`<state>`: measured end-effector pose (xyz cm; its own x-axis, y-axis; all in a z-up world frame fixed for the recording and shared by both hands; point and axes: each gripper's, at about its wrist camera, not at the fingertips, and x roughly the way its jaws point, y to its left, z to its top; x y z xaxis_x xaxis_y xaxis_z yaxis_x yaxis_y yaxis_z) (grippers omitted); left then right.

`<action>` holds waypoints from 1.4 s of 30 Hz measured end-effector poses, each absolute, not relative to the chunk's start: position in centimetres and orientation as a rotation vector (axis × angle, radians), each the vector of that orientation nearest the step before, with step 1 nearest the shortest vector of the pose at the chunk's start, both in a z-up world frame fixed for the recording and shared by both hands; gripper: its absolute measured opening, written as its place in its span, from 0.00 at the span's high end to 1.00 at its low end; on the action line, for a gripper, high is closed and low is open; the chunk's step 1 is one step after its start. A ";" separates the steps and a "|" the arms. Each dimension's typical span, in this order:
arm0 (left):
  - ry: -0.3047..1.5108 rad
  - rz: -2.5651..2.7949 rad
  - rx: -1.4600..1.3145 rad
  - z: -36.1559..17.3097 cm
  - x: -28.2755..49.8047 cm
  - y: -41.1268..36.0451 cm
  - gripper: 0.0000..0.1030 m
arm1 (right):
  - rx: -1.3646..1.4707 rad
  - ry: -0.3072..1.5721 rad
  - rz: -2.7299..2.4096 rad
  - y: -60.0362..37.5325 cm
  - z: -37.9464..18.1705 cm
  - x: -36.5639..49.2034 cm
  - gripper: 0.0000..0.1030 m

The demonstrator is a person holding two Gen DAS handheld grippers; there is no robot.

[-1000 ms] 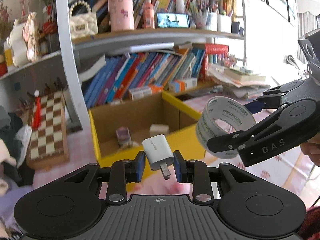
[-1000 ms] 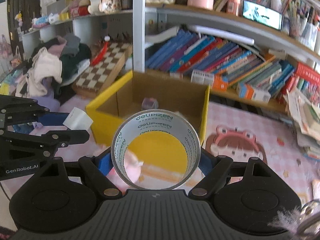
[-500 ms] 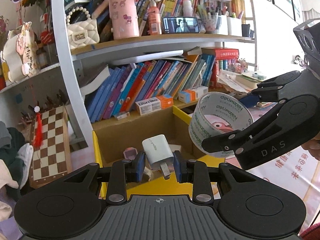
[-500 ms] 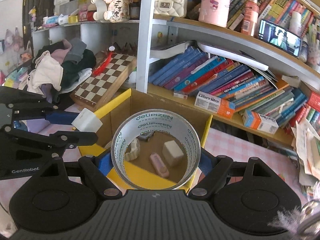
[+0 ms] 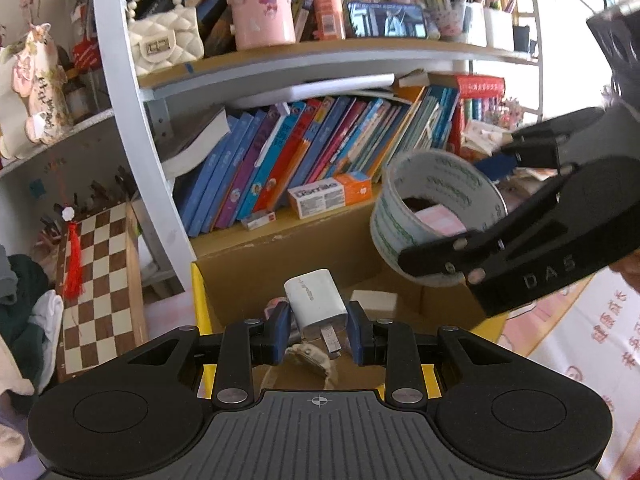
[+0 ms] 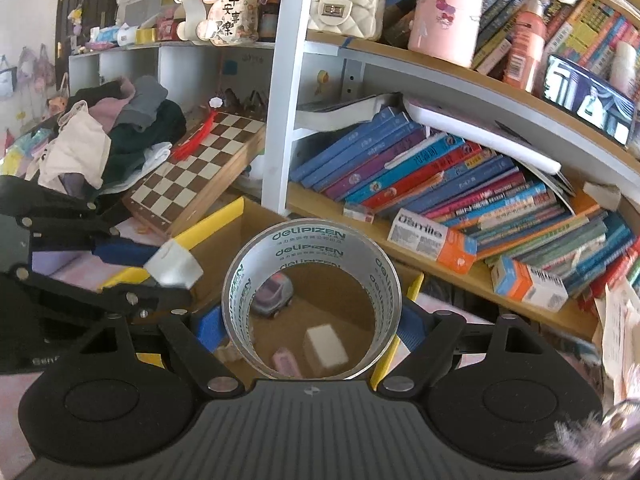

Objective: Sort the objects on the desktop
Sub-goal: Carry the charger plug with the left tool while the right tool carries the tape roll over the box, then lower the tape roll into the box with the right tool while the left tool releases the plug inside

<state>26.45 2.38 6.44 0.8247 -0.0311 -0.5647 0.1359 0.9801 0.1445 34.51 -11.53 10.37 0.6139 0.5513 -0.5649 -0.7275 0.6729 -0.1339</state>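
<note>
My left gripper (image 5: 319,330) is shut on a white USB charger plug (image 5: 315,299) and holds it over the open yellow-edged cardboard box (image 5: 288,256). My right gripper (image 6: 310,322) is shut on a clear tape roll (image 6: 312,258) printed "deliPIZEN", also held above the box (image 6: 218,222). In the left wrist view the tape roll (image 5: 436,212) and right gripper (image 5: 452,216) hang at the right. In the right wrist view the charger (image 6: 174,266) and left gripper (image 6: 160,268) sit at the left. Inside the box lie a white block (image 6: 325,346), a pink item (image 6: 285,362) and a small toy car (image 6: 274,294).
A bookshelf with leaning books (image 5: 304,160) stands right behind the box. A chessboard (image 5: 98,288) leans at the left beside a pile of clothes (image 6: 112,136). A pink patterned mat (image 5: 592,344) covers the surface at the right.
Both grippers have moved forward with their objects, from short of the box to over its opening. The box floor and its items now show through the tape roll.
</note>
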 end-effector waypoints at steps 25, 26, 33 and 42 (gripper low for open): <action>0.859 -0.078 0.144 1.4 34.2 4.0 0.72 | -0.623 0.656 0.878 -2.6 3.4 44.3 0.20; 0.869 -0.077 0.142 1.2 34.4 4.0 0.72 | -0.633 0.663 0.883 -2.3 3.1 44.5 0.20; 0.920 -0.083 0.128 0.4 34.8 4.1 0.72 | -0.694 0.719 0.928 0.1 1.3 45.6 0.20; 0.956 -0.076 0.119 -0.3 35.1 4.3 0.73 | -0.724 0.756 0.971 1.4 0.6 45.8 0.20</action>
